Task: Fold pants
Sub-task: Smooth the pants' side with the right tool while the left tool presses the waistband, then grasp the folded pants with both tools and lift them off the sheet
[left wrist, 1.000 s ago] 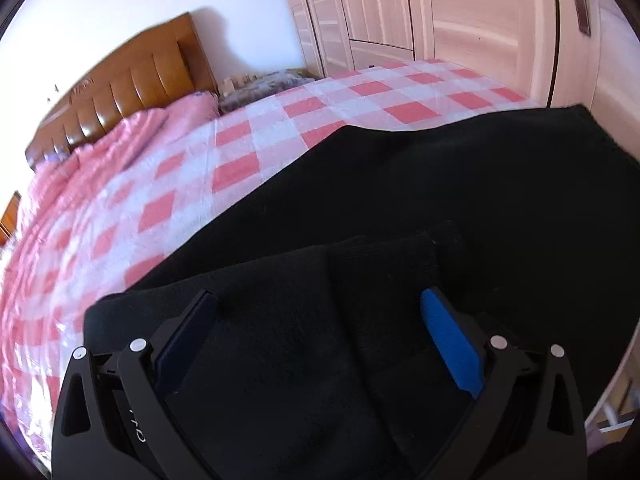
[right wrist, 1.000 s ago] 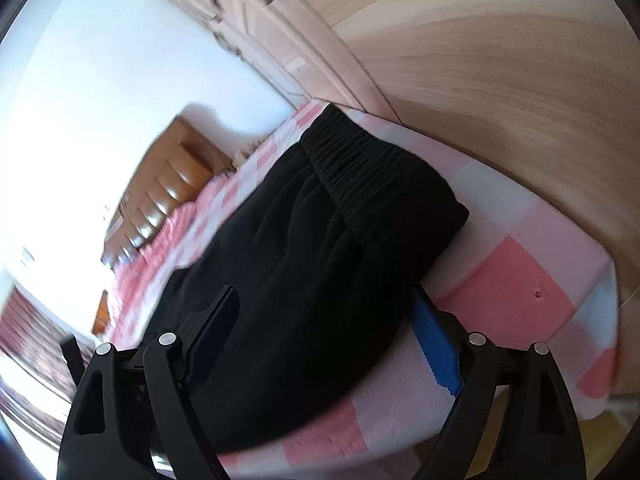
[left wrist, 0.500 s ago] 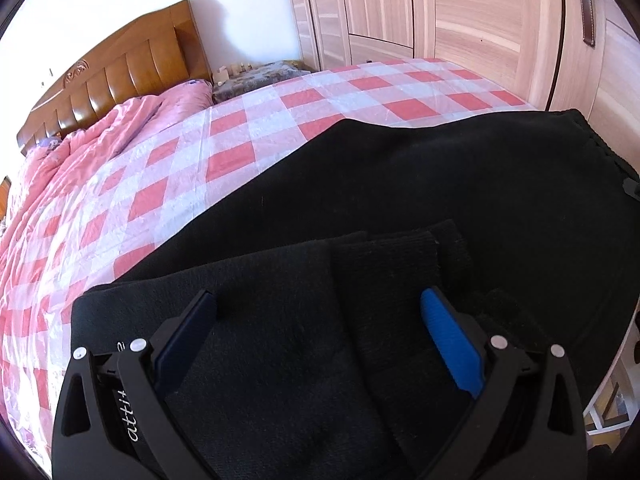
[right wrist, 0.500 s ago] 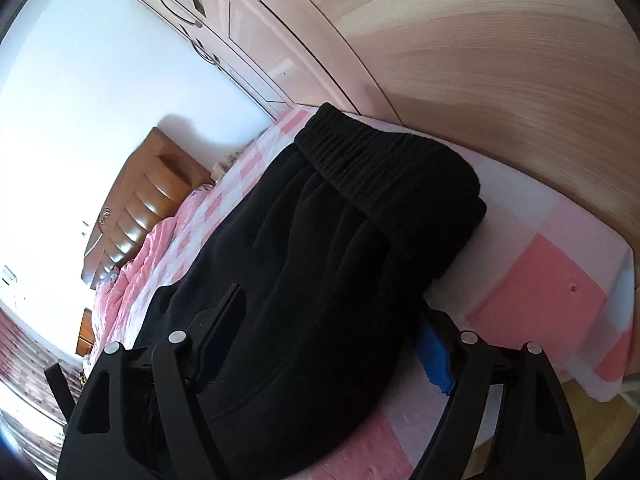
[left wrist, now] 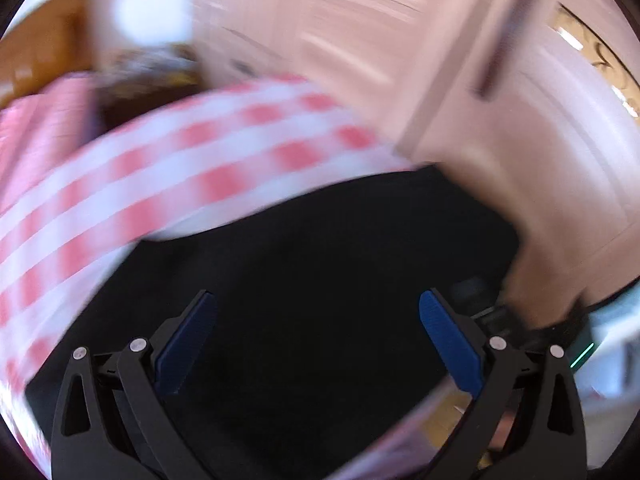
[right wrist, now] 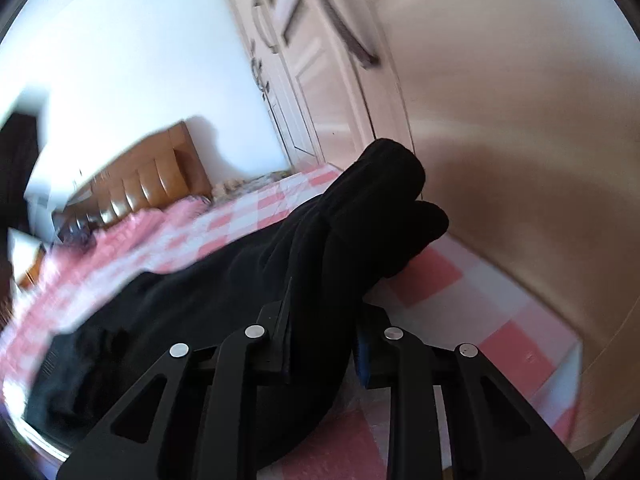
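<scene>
Left wrist view: the left tool (left wrist: 318, 322) points steeply down over the black pants (left wrist: 304, 264), its blue pads (left wrist: 448, 340) standing wide apart with nothing pinched between them. The pants lie spread on the bed (left wrist: 208, 160) with its pink-and-white checked cover; the picture is blurred. A wardrobe (left wrist: 400, 40) rises behind.

Right wrist view: the right tool (right wrist: 322, 344) is tilted slightly downward, and its jaws have just been closing; they now clamp a bunched fold of the pants (right wrist: 320, 264), which humps up at the bed's (right wrist: 452, 276) near corner. A wooden headboard (right wrist: 152, 176) stands at the far end
</scene>
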`<state>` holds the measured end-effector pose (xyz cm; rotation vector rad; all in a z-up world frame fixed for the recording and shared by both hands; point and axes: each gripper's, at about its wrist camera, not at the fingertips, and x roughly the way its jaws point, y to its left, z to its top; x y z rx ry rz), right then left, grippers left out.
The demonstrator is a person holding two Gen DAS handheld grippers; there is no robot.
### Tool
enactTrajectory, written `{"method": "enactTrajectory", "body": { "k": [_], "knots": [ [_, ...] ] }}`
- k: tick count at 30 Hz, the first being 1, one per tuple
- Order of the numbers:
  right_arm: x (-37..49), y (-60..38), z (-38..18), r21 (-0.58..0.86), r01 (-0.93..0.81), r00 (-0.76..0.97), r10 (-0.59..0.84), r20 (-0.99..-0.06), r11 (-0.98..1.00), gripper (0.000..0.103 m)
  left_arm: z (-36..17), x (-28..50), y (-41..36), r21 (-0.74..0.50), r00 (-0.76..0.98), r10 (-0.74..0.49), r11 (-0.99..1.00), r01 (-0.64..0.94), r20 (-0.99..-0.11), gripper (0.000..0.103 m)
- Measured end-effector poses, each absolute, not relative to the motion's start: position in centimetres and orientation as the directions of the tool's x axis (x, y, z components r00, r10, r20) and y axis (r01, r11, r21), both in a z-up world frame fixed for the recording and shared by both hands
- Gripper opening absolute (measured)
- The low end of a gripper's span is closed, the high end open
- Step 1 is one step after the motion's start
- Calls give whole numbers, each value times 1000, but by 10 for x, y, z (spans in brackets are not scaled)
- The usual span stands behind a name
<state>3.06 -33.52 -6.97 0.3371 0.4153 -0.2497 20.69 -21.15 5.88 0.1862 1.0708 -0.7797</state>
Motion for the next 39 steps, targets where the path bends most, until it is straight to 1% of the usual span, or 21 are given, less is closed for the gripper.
{"method": "enactTrajectory", "body": {
  "k": [2, 6, 8, 10, 14, 17, 18, 19, 20, 21, 22, 23, 24, 25, 26, 29, 31, 33, 36, 37, 39],
  "knots": [
    [30, -331, -69, 233, 313, 881, -190, -432, 921, 25, 73, 207, -275, -189, 183, -440, 674, 714, -879, 101],
    [30, -321, -66, 153, 316, 878, -227, -421, 936, 25, 85, 178, -385, -38, 152, -302, 542, 840, -941, 101],
    [30, -312, -64, 94, 312, 878, -249, -410, 945, 25, 81, 164, -416, 13, 146, -236, 488, 873, -961, 101],
    [30, -302, -62, 41, 302, 881, -262, -393, 953, 25, 66, 154, -445, 109, 182, -123, 450, 886, -976, 101],
    [30, -282, -56, -47, 275, 892, -272, -361, 960, 25, 23, 150, -468, 309, 286, 115, 360, 880, -951, 101],
    [28, -275, -52, -73, 256, 899, -265, -349, 964, 25, -10, 156, -470, 434, 370, 257, 277, 857, -893, 101],
    [28, -275, -52, -74, 251, 898, -260, -355, 965, 25, -21, 160, -466, 475, 398, 300, 256, 842, -867, 94],
    [28, -275, -53, -75, 243, 896, -253, -365, 967, 25, -25, 164, -461, 486, 403, 318, 251, 837, -858, 82],
    [27, -275, -53, -80, 240, 894, -253, -371, 967, 26, -30, 168, -456, 484, 392, 338, 255, 837, -856, 47],
    [25, -275, -53, -80, 231, 891, -244, -384, 970, 28, -31, 171, -448, 467, 369, 340, 274, 841, -865, 34],
    [22, -276, -54, -72, 223, 890, -233, -393, 972, 38, -29, 172, -445, 459, 370, 318, 279, 843, -873, 32],
    [19, -277, -54, -61, 213, 889, -220, -401, 975, 53, -25, 171, -441, 450, 371, 293, 282, 847, -881, 29],
    [12, -279, -54, -40, 202, 891, -201, -407, 979, 90, -20, 171, -438, 439, 365, 272, 296, 848, -890, 27],
    [2, -281, -57, -4, 198, 898, -183, -401, 980, 99, -11, 173, -432, 415, 352, 237, 326, 849, -906, 27],
    [-5, -283, -60, 35, 186, 900, -155, -408, 982, 99, -3, 174, -429, 396, 342, 207, 350, 849, -916, 26],
    [-9, -279, -78, 182, 111, 872, -7, -490, 977, 99, 24, 176, -415, 339, 322, 114, 412, 846, -940, 25],
    [-2, -260, -88, 195, 75, 839, 44, -543, 978, 99, 46, 175, -397, 298, 310, 49, 452, 841, -949, 25],
    [3, -243, -89, 186, 32, 832, 77, -550, 982, 99, 67, 173, -376, 266, 310, -10, 489, 831, -951, 24],
    [10, -210, -87, 87, -20, 827, 65, -559, 996, 99, 110, 173, -325, 182, 307, -130, 571, 801, -943, 24],
    [12, -197, -87, 1, -12, 823, 11, -568, 1000, 98, 128, 173, -295, 135, 307, -189, 606, 784, -933, 24],
    [9, -189, -85, -106, 33, 839, -85, -538, 994, 98, 159, 170, -226, 44, 323, -300, 668, 742, -898, 24]
  ]
}}
